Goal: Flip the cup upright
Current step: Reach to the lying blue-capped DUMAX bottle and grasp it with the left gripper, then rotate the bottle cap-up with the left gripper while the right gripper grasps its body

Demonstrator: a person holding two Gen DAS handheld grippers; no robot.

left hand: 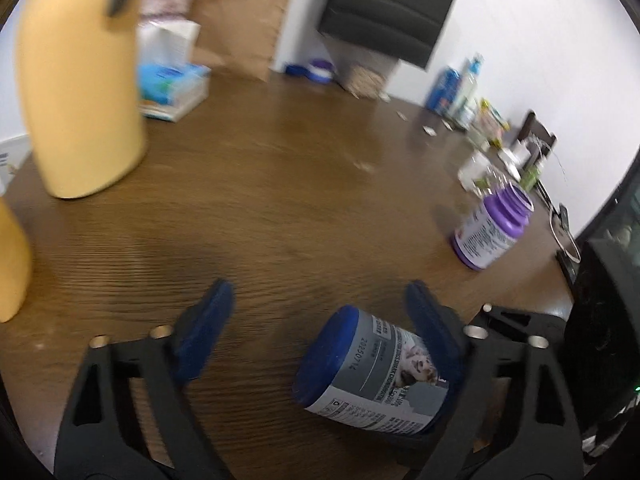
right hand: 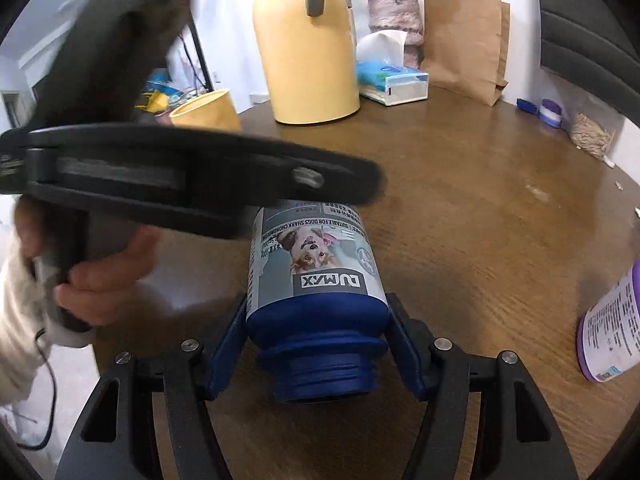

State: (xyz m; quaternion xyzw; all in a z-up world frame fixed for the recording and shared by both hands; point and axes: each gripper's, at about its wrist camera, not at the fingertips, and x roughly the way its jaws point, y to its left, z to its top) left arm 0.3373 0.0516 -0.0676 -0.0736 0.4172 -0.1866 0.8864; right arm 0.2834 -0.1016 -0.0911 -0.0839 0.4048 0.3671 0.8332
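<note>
Cup here = blue bottle (right hand: 316, 292), lying on its side on the wooden table (right hand: 480, 220), open threaded neck toward the right wrist camera.

Left gripper (left hand: 320, 328): fingers spread wide, only the right-side finger (left hand: 434, 334) is against the bottle base; other one is well clear. View is blurry, so contact is probably just a touch. Risk: it nudges the bottle and rolls it sideways.

Right gripper (right hand: 316, 332): blue pads clamped on the bottle shoulder, just above the neck. Risk: grip sits near one end, so on the tilt-up the glossy body could pivot or slip out. The purple bottle (right hand: 612, 328) lies near on the right; a swing could knock it.
</note>
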